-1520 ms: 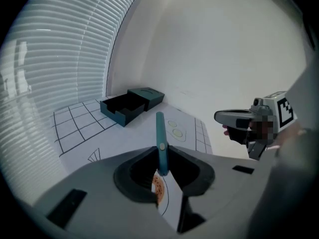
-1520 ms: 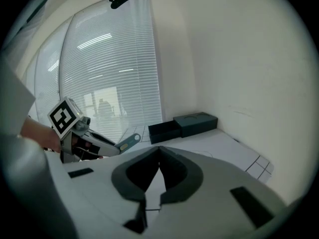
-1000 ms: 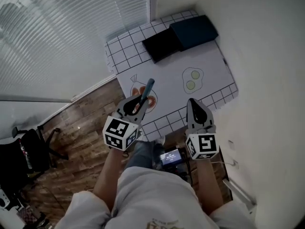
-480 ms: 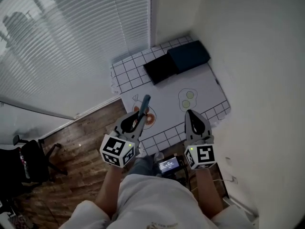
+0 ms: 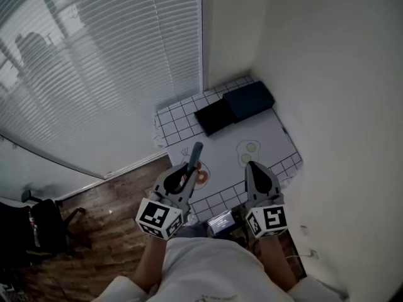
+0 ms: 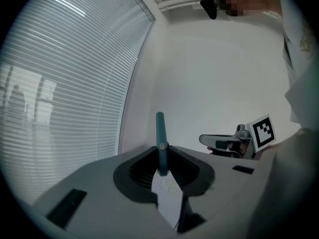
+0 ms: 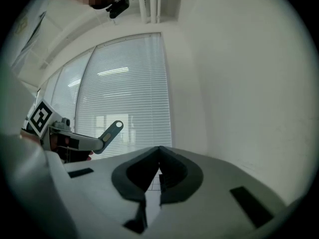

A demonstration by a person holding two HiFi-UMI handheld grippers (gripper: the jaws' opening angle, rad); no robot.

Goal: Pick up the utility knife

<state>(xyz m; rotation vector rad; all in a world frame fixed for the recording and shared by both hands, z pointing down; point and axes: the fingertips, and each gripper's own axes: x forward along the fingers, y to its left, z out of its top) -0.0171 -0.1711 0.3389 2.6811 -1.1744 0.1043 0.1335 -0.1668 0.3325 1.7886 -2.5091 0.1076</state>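
Observation:
The utility knife (image 5: 192,160) is a slim teal handle with a pale blade end. It stands out past the jaws of my left gripper (image 5: 186,171), which is shut on it. In the left gripper view the knife (image 6: 160,136) points up and away between the dark pads of the left gripper (image 6: 162,159). My right gripper (image 5: 252,168) hangs beside it with its jaws together and nothing in them; in its own view the right gripper (image 7: 159,151) shows tips that meet. From there the knife (image 7: 110,132) shows at the left. Both grippers hang high above the table.
Far below lies a white mat (image 5: 271,131) with a black grid border and fried-egg drawings. A dark blue flat box (image 5: 250,100) and a black one (image 5: 215,116) lie at its far end. Window blinds (image 5: 94,61) fill the left, a white wall (image 5: 340,106) the right; a wooden floor (image 5: 107,219) lies below.
Both grippers have risen well above the mat, which now looks smaller and farther away. The knife stays clamped in the left gripper; the right gripper stays shut.

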